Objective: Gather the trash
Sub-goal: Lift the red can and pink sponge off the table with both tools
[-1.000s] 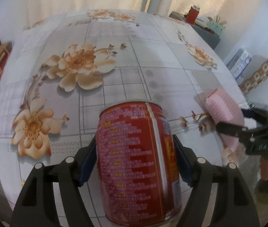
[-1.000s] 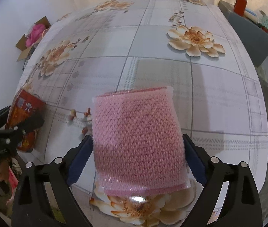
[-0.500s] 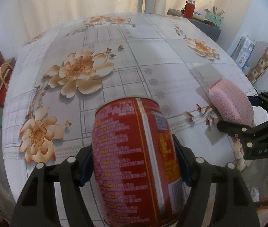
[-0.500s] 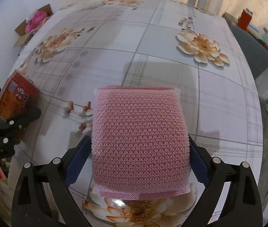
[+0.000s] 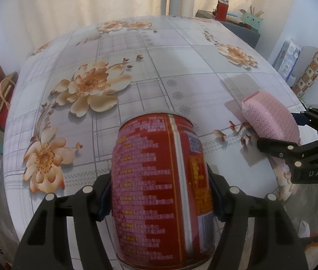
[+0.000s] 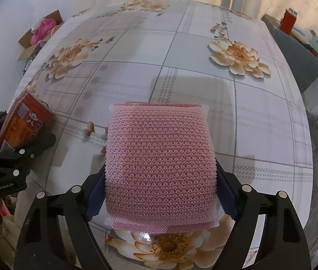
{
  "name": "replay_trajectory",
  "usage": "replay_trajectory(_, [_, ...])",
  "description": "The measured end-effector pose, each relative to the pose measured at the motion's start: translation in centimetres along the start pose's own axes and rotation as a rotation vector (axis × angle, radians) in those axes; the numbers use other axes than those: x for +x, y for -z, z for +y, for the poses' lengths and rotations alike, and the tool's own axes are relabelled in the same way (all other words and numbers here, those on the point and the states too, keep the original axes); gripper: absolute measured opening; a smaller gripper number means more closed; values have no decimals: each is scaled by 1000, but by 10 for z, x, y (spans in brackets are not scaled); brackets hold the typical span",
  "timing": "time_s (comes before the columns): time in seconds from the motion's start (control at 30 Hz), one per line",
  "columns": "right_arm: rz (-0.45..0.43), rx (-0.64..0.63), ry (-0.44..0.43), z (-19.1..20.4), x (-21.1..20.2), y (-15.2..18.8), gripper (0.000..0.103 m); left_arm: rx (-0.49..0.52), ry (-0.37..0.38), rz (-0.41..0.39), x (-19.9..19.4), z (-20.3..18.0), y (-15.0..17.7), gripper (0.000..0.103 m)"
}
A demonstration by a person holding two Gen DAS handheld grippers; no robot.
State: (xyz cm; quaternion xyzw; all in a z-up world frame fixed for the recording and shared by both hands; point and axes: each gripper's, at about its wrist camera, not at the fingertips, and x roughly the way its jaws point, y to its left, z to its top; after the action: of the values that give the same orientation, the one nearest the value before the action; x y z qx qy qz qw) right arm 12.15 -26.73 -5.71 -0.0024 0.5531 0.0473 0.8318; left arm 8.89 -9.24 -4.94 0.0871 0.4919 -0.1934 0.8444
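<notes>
— Above the table's (image 5: 181,67) near edge, what does each gripper carry?

— The left gripper (image 5: 159,193) clamps a red can (image 5: 161,191) by its rigid, likely slippery sides; the right gripper (image 6: 160,186) squeezes a pink mesh sponge (image 6: 160,166), soft, light, best held across its flanks.

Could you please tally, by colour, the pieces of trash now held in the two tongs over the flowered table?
Red: 1, the red can clamped in the left tongs.
Pink: 1, the pink mesh sponge clamped in the right tongs.
Total: 2 held items, both lifted above the table.
</notes>
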Motion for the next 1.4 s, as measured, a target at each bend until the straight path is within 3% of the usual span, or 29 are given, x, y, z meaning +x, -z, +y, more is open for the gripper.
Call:
replay_trajectory(0.87, [-27, 44, -32, -7, -15, 8, 78, 15, 12, -36, -13, -9, -2, 64])
replay_trajectory(1.4, [-64, 102, -70, -17, -21, 15, 77, -62, 162, -78, -25, -2, -9, 64])
